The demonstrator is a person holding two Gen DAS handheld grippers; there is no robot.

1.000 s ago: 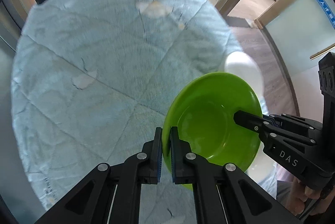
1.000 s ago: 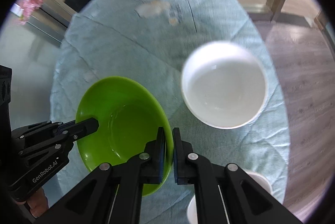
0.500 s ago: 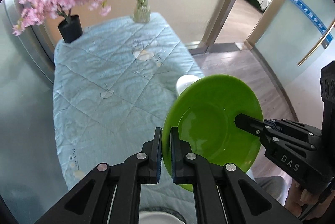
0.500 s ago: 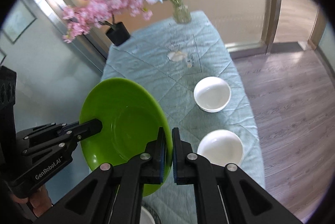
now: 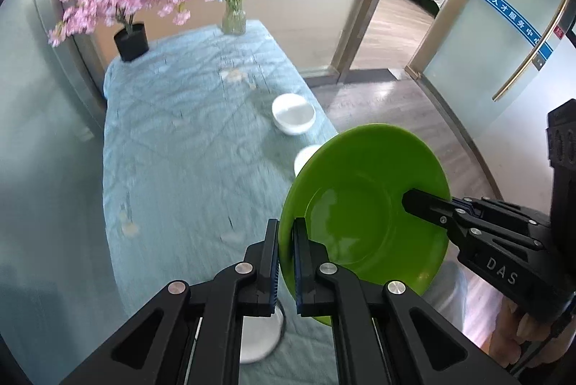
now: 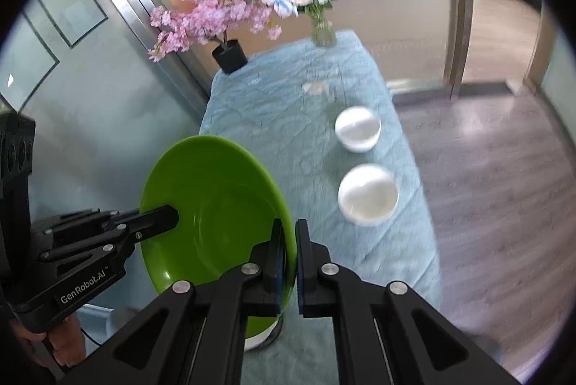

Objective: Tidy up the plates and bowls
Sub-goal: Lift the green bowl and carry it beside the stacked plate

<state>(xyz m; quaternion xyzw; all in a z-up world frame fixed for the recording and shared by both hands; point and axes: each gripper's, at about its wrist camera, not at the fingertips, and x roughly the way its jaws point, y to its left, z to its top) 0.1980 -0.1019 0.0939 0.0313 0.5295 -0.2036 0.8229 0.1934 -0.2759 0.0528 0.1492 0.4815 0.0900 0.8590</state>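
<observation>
above table [image 5: 172, 147], green plate [image 5: 363, 205] between grippers

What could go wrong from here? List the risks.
1. Both grippers, left and right, pinch only opposite rim edges of the green plate; uneven hand motion could twist it loose.
2. The plate hangs high above the table; dropped, it might strike the white bowls near the edge.

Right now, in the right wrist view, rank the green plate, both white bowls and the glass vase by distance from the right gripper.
1. Green plate, in its fingers.
2. Nearer white bowl, right.
3. Farther white bowl, behind it.
4. Glass vase, far end.
</observation>
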